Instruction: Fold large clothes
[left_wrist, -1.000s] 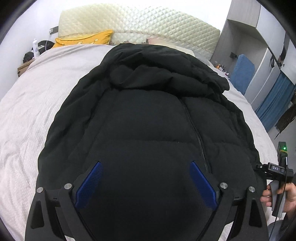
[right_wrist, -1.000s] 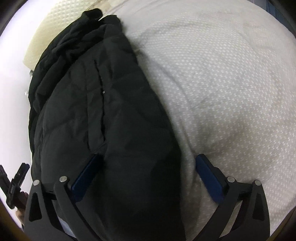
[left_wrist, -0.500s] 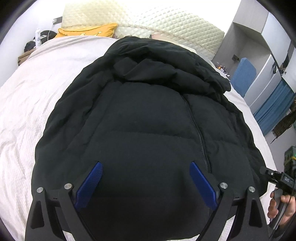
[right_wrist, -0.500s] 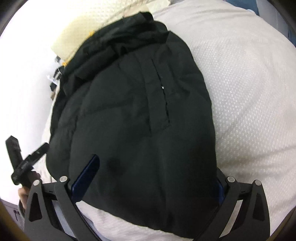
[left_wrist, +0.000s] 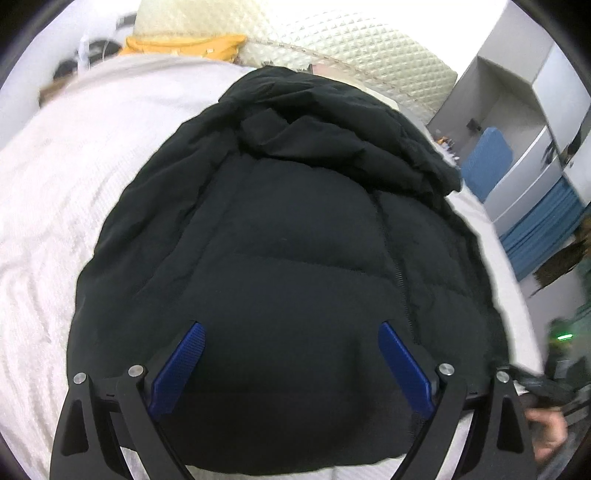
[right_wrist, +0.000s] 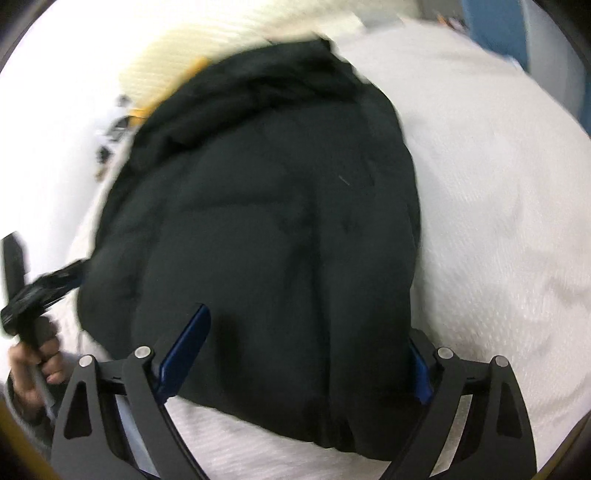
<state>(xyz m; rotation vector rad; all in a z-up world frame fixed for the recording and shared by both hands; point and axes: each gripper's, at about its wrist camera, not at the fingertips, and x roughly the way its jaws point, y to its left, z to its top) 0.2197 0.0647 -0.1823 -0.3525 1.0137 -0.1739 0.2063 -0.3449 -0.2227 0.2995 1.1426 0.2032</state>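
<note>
A black puffer jacket (left_wrist: 295, 240) lies flat on the white bed, hood toward the headboard, zipper running down its right half. It also fills the right wrist view (right_wrist: 280, 229). My left gripper (left_wrist: 291, 332) is open above the jacket's lower hem, its blue pads (left_wrist: 181, 365) spread wide and holding nothing. My right gripper (right_wrist: 306, 332) is open over the hem's right side; its left pad (right_wrist: 184, 350) shows, the right pad is mostly hidden behind the jacket's edge. The right view is motion-blurred.
The white textured bedspread (left_wrist: 55, 192) surrounds the jacket. A quilted cream headboard (left_wrist: 351, 48) and a yellow pillow (left_wrist: 188, 46) are at the far end. A wardrobe and blue chair (left_wrist: 487, 162) stand at the right. The other hand-held gripper (right_wrist: 26, 291) appears at the left.
Both grippers have pulled back toward the jacket's hem, so the bottom edge and bedspread below it now show. The right gripper swung from the jacket's right side to face its hem.
</note>
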